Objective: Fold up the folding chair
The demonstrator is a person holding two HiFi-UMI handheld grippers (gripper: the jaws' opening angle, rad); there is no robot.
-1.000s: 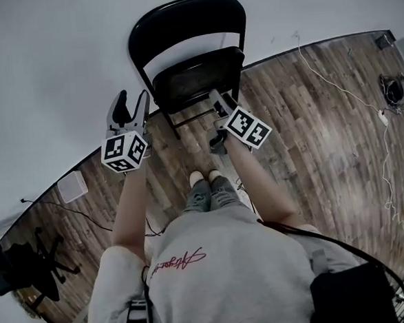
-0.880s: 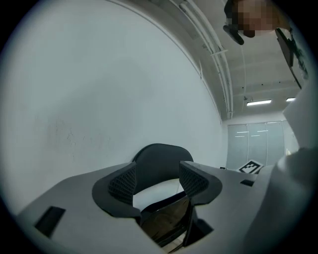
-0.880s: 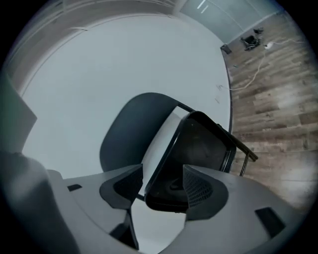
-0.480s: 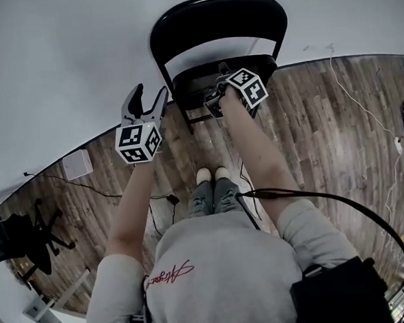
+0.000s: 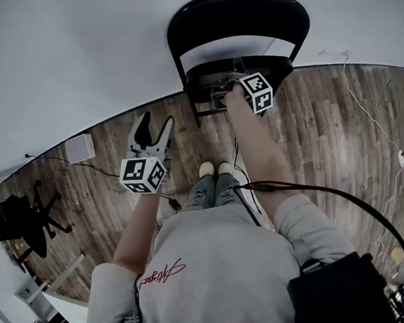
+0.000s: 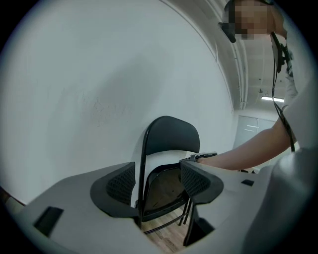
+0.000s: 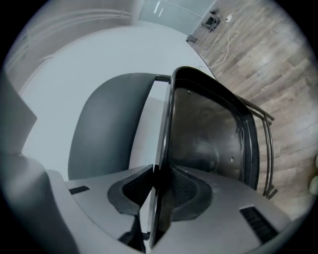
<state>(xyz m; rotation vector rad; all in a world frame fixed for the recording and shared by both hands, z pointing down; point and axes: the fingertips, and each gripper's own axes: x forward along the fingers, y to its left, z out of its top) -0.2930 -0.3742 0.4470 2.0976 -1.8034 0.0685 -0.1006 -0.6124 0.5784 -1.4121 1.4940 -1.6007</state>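
the right gripper (image 5: pixel 220 92) has swung in from short of the chair (image 5: pixel 236 13) onto the front rim of the seat (image 7: pixel 213 134). its jaws have just been closing. in the right gripper view the pads press on either side of that thin rim, so it now clamps the seat. the hand also looks rolled over, with the rim running straight up between the pads.

the left gripper (image 5: pixel 154 124) has dropped lower than it was a second ago. it hangs at about 10 o'clock from the shoes (image 5: pixel 215 169), well apart from the chair. its jaws are spread wide with nothing between them, and its own view shows the chair only in the distance beyond them.

my reading is that the grasp is made and the fold itself has not begun, since the seat looks still down. the next move would be to lift the rim toward the backrest, and the free left gripper could steady the frame.

the chair stands at 12 o'clock with its backrest to the white wall (image 5: pixel 77 55). a small white box (image 5: pixel 81 146) sits on the wood floor (image 5: pixel 324 128) at 9 o'clock, and a dark swivel chair (image 5: pixel 27 228) at 8 o'clock, both well clear.

the wall close behind leaves the frame little room to tip back. the shoes stand near the front legs, where the frame may slide as it closes. nothing lies on the seat.
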